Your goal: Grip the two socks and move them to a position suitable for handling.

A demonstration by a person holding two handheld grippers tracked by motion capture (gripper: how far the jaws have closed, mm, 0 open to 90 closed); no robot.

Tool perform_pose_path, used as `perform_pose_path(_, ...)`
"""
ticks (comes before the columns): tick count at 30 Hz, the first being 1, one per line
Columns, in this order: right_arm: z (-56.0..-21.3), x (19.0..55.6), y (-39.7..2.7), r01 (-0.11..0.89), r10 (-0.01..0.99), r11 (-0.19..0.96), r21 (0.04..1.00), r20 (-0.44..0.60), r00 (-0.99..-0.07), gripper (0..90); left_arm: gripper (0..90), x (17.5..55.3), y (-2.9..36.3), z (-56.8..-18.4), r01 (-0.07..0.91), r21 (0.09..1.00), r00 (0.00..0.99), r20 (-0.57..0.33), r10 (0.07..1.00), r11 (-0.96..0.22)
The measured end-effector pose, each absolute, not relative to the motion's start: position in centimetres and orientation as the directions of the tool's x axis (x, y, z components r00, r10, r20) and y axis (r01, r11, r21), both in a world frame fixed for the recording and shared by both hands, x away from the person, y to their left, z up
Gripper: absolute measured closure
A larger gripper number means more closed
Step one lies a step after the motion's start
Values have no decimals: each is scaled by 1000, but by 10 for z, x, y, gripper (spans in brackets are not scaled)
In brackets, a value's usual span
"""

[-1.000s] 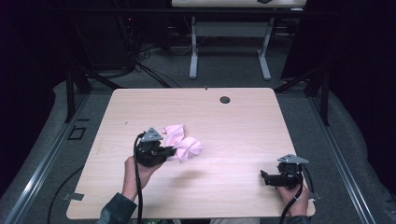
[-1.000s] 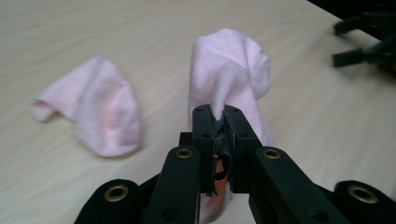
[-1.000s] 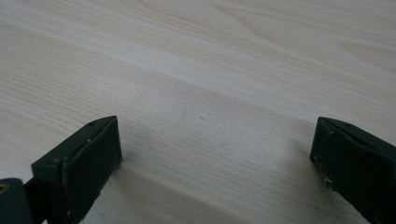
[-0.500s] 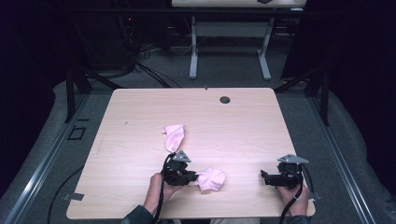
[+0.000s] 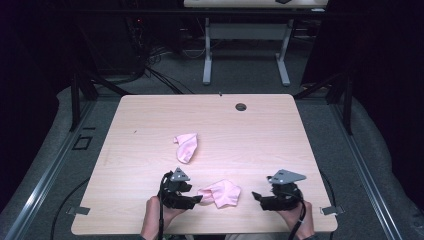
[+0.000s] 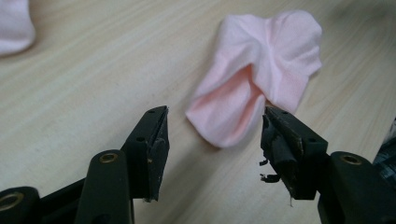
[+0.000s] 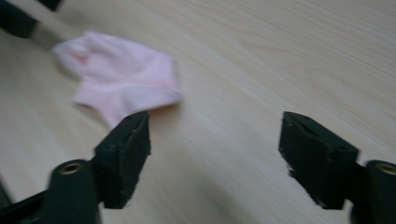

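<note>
Two pink socks lie on the pale wooden table [image 5: 130,120]: the far sock [image 5: 186,146] sits left of centre, well apart from both hands, and the near sock [image 5: 220,193] rests crumpled by the front edge, between the two grippers. The left gripper [image 5: 198,199] lies low just beside the near sock's left end; its jaws have just been opening and now stand spread, with the sock's open cuff [image 6: 229,114] lying slack ahead of the tips and nothing pinched. The right gripper [image 5: 256,196] sits close to the sock's right side, its jaws having just been closing yet spread with only bare table between them. The sock looks light, soft and limp, so it should bunch and drape rather than hold a shape; a firm pinch on the doubled cuff edge or a raised fold seems the surest hold, since a flat single layer may slip out. The left gripper view reveals the cuff's hollow mouth and the creases radiating from it, which the high view blurs into a lump; the high view alone gives the spacing of socks and hands.
</note>
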State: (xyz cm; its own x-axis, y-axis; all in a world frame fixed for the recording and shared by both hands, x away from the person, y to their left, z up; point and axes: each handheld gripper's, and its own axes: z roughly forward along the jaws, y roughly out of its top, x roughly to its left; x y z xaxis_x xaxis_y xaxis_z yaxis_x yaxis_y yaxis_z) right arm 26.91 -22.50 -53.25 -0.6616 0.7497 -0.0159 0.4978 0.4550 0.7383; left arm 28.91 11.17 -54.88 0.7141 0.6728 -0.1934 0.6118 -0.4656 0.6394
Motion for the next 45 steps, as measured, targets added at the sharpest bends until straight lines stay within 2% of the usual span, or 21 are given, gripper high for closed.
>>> perform_pose_path(6, -539, 261, -171, 408, 604, 594, 694, -49, -795, 438, 480, 277, 99, -553, 586, 634, 729, -142, 669, -505)
perform_pose_path(10, -548, 266, -154, 389, 538, 639, 664, -24, -843, 482, 536, 273, 88, -556, 566, 633, 756, -142, 639, -529)
perform_pose_path(15, -557, 270, -142, 368, 491, 688, 626, -29, -870, 564, 631, 275, 80, -560, 555, 627, 766, -128, 630, -547)
perform_pose_path(22, -567, 274, -138, 391, 512, 691, 608, -30, -859, 730, 827, 277, 72, -566, 524, 604, 789, -77, 610, -601)
perform_pose_path(23, -567, 274, -138, 391, 512, 691, 608, -30, -859, 730, 860, 277, 72, -566, 524, 604, 789, -77, 610, -601)
perform_pose_path(24, -567, 275, -139, 393, 518, 686, 612, -32, -855, 816, 879, 278, 73, -567, 520, 604, 792, -76, 606, -604)
perform_pose_path(27, -567, 276, -141, 414, 526, 666, 621, 3, -851, 867, 889, 278, 73, -567, 504, 608, 798, -57, 600, -613)
perform_pose_path(31, -562, 278, -154, 500, 550, 580, 643, 144, -823, 875, 890, 279, 81, -565, 492, 616, 815, -76, 575, -615)
perform_pose_path(36, -539, 282, -181, 606, 606, 429, 670, 283, -743, 875, 890, 280, 95, -558, 486, 631, 822, -96, 561, -605)
perform_pose_path(40, -526, 289, -195, 654, 655, 348, 672, 324, -682, 872, 889, 283, 100, -555, 475, 628, 831, -90, 548, -617)
perform_pose_path(45, -533, 309, -201, 729, 724, 278, 626, 362, -587, 849, 882, 290, 102, -556, 467, 627, 843, -101, 529, -624)
